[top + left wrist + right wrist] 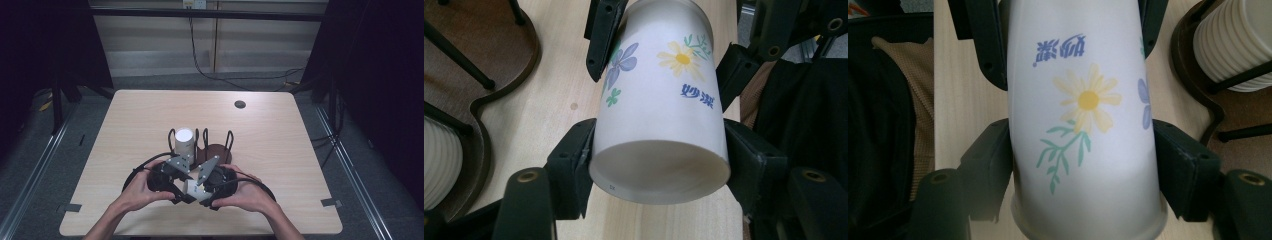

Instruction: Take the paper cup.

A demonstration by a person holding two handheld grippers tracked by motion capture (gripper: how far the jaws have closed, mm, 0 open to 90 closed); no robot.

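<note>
The counter (150, 120) was the biggest thing in view, a pale wood top seen from the high view, and everything is placed here relative to the dark wooden rack (212, 150) with upright wire loops standing near its middle. In the rack's left slot stood a stack of white ribbed cups (184, 141); the same stack showed at the edge of the left gripper view (439, 165) and the right gripper view (1233, 40). Just in front of the rack, on the person's side, the two hands met. The left tool (175, 189) and the right tool (200, 190) faced each other, and both were clamped on one paper cup (190, 189) printed with flowers. In the left gripper view the cup (659, 100) lay between that tool's jaws at its wider rim end, with the other tool's jaws gripping it farther along. In the right gripper view the cup (1083, 125) sat pressed between black jaws on both flanks.

The step in hand looked like a handover or a pulling apart of nested cups, held off the counter in front of the rack. The next move would call for one tool to ease wide while the other kept a gentle squeeze, since thin paper walls crush easily
</note>
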